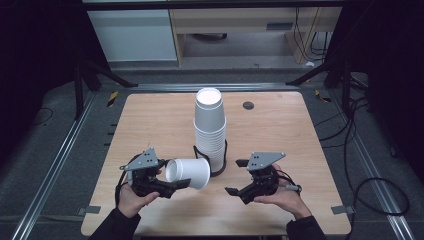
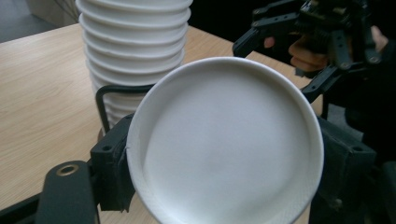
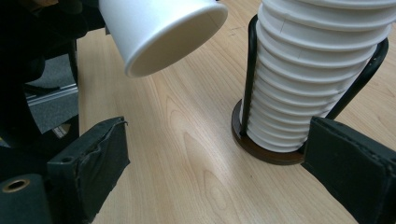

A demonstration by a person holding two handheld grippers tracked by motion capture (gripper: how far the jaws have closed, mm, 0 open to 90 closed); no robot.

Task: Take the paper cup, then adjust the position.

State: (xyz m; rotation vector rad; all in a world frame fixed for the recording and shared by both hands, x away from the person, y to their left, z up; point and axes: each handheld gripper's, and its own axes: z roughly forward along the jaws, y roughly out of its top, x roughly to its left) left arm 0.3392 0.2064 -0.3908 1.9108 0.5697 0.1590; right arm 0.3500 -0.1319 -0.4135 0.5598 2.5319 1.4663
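left tongs clamped on a single white paper cup, held sideways above the tabletop, mouth toward the right tongs. in the left gripper view the cup's flat base faced the camera, a jaw pressed on either side of it. cup hung just beside the tall stack of cups, which stood upside down in a black wire holder near the tabletop's middle. whether cup and stack touched could not be told.

right tongs stood apart, holding nothing, jaws spread either side of the holder's foot in the right gripper view.

risks, as judged:
- thin paper wall; too hard a squeeze would dent or crush the cup.
- grip sat low near the base, so the cup could pivot or slip out if swung fast.
- cup close to the stack; a sideways nudge might knock or tip the stack and holder.
- open right tongs coming in at the rim could push the cup out of the left grip if the hand-over were mistimed.
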